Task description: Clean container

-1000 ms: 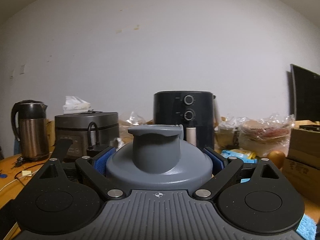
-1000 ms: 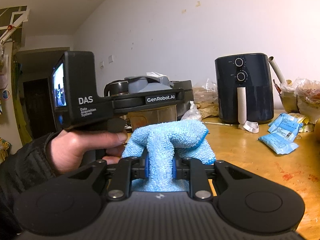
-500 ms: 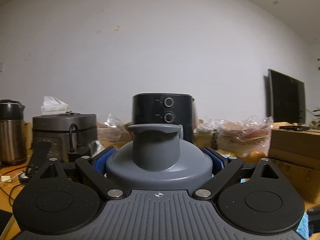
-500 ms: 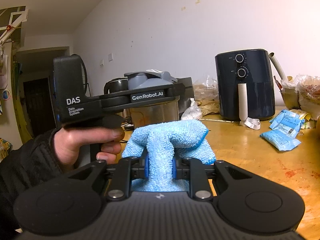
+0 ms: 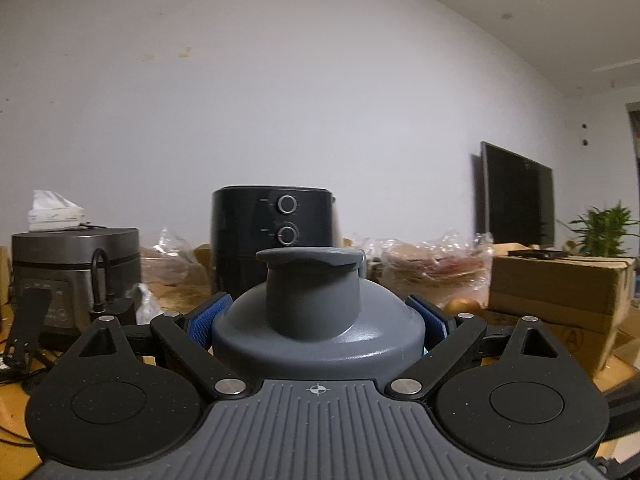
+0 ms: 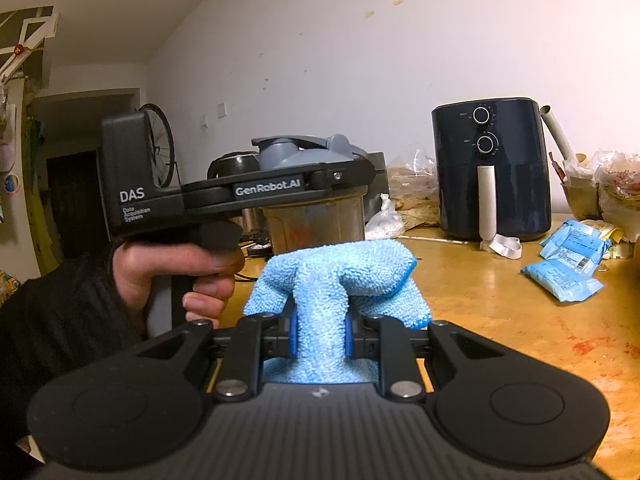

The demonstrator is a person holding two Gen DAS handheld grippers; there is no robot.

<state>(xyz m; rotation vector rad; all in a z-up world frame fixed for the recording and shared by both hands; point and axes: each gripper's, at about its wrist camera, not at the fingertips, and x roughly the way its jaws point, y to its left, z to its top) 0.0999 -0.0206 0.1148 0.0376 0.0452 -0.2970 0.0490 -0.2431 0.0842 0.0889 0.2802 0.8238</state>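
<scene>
Indoors, wooden table [image 6: 500,300], white wall [image 5: 320,100]

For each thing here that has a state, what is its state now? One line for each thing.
left gripper: shut on the container, just below its lid
right gripper: shut on the blue cloth
container: upright, lid on, held
container lid: closed, cap down
blue cloth: bunched, pinched between the pads, not touching the container
air fryer: drawer shut
</scene>
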